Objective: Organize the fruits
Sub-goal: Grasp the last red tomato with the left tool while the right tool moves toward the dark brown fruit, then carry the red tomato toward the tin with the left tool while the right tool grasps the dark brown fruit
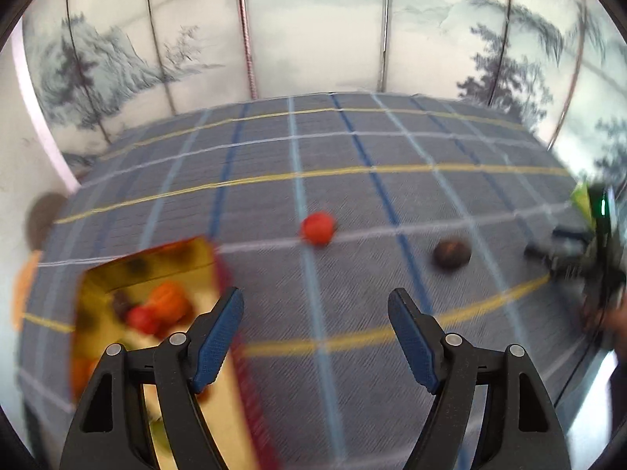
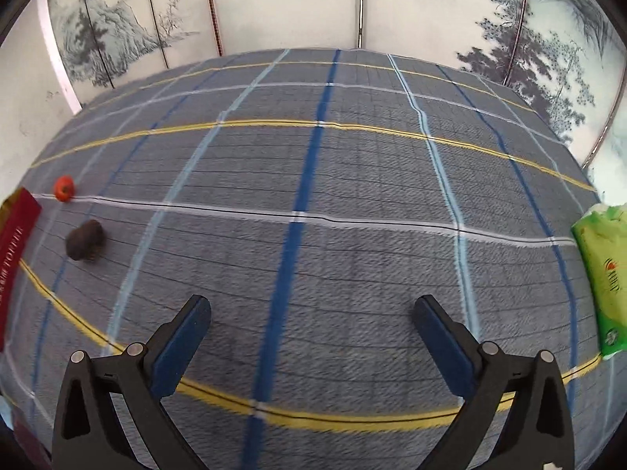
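A red box with a gold inside (image 1: 117, 270) lies at the lower left of the left wrist view and holds several red, orange and dark fruits (image 1: 156, 307). A small red-orange fruit (image 1: 318, 228) and a dark brown fruit (image 1: 451, 253) lie loose on the plaid cloth beyond my left gripper (image 1: 315, 305), which is open and empty. In the right wrist view the red fruit (image 2: 64, 188) and the brown fruit (image 2: 84, 240) sit at the far left beside the box's red edge (image 2: 15, 235). My right gripper (image 2: 311, 313) is open and empty over the cloth.
A blue-grey plaid cloth (image 2: 313, 180) covers the table. A green tissue pack (image 2: 603, 274) lies at the right edge. A painted folding screen (image 2: 274, 4) stands behind the table. The other gripper (image 1: 580, 250) shows at the right edge of the left wrist view.
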`<move>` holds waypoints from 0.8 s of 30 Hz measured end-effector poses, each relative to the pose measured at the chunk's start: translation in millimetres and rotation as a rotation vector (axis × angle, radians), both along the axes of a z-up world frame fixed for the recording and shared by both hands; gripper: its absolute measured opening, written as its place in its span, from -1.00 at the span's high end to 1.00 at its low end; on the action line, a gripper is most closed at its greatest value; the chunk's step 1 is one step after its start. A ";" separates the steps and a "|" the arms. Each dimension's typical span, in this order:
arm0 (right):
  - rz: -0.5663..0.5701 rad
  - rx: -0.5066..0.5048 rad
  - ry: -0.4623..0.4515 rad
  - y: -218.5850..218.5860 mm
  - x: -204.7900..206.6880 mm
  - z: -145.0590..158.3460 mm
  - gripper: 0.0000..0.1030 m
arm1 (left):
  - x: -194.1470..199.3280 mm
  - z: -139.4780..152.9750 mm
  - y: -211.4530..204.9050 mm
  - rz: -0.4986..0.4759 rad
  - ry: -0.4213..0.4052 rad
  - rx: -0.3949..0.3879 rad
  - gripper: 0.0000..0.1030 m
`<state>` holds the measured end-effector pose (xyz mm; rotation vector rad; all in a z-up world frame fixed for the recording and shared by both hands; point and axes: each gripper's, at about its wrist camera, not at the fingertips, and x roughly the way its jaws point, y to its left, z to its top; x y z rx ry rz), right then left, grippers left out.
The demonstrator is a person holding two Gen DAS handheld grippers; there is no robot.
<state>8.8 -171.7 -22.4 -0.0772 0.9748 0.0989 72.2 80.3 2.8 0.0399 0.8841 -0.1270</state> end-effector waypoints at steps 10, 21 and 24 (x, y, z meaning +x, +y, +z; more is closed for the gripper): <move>0.018 -0.006 -0.006 -1.2 -0.1 -3.8 -1.00 | 101.0 -45.5 -11.3 -0.008 0.141 0.064 -0.45; 0.016 -0.001 -0.018 -0.7 0.6 -2.9 -1.00 | 102.3 -66.8 -17.4 0.068 0.197 0.000 0.31; 0.013 -0.001 -0.021 -1.5 2.4 -2.7 -1.00 | 78.4 -52.8 -22.9 0.071 0.157 -0.012 0.31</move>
